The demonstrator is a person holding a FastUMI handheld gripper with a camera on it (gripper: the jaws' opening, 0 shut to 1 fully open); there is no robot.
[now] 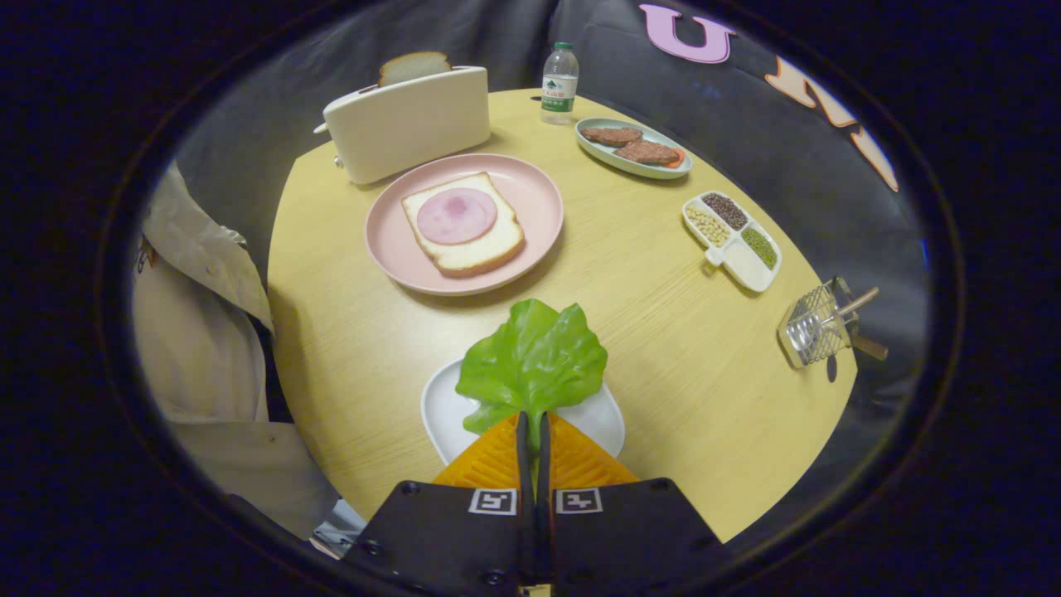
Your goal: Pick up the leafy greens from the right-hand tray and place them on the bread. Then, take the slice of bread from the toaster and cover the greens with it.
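Note:
My gripper is shut on the stem of the leafy greens, whose leaf spreads out just ahead of the fingers, above a white tray. Beyond the leaf sits a pink plate with a bread slice topped by a round of ham. Further back stands a white toaster with a second slice of bread sticking out of its slot.
A water bottle stands at the back of the round wooden table. To the right lie a green dish with meat patties, a divided tray of beans and a wire rack. A person's sleeve is at the table's left.

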